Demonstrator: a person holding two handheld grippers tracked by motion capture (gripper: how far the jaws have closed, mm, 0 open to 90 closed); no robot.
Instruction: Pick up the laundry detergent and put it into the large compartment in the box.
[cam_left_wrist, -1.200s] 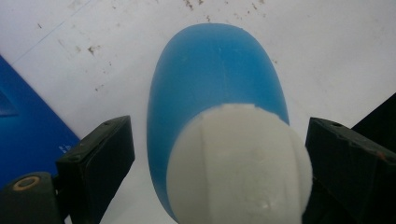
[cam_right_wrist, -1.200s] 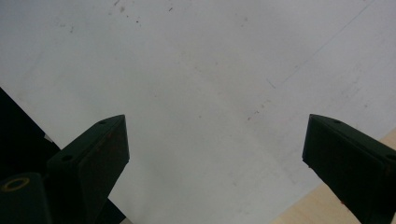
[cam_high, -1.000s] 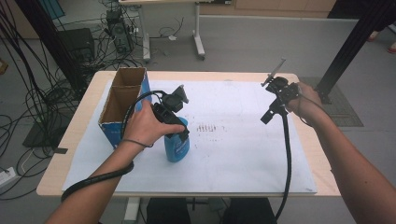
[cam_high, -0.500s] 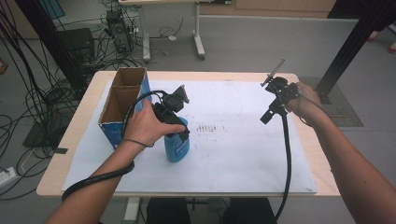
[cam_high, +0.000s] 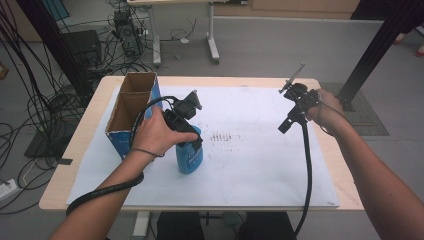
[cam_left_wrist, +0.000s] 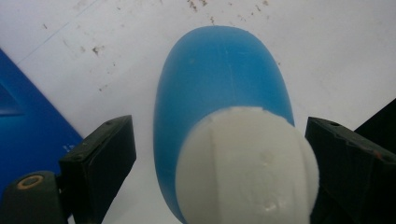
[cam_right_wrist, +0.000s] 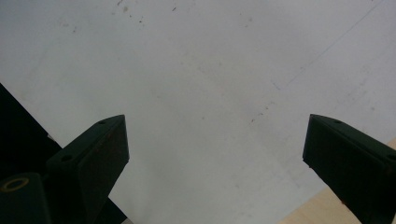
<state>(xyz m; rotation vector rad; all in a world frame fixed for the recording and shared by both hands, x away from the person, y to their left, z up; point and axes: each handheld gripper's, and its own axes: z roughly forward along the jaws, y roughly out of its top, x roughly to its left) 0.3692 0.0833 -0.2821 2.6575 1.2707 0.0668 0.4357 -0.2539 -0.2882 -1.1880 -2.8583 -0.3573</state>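
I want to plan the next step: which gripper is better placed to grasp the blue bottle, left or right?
Left, probably. The left gripper has its jaws on either side of the white cap of the blue bottle, still apart from it on one side. The right gripper is open over the bare white sheet, far away.

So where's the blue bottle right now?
In the high view the blue bottle stands upright on the white sheet, left of centre, just right of the cardboard box, with the left gripper over its top.

Between the left gripper's (cam_left_wrist: 219, 154) matt black plastic jaws, the bottle (cam_left_wrist: 219, 88) looks like smooth blue plastic with a ribbed white cap (cam_left_wrist: 247, 168). Beneath it lies matt, speckled white paper (cam_left_wrist: 327, 56).
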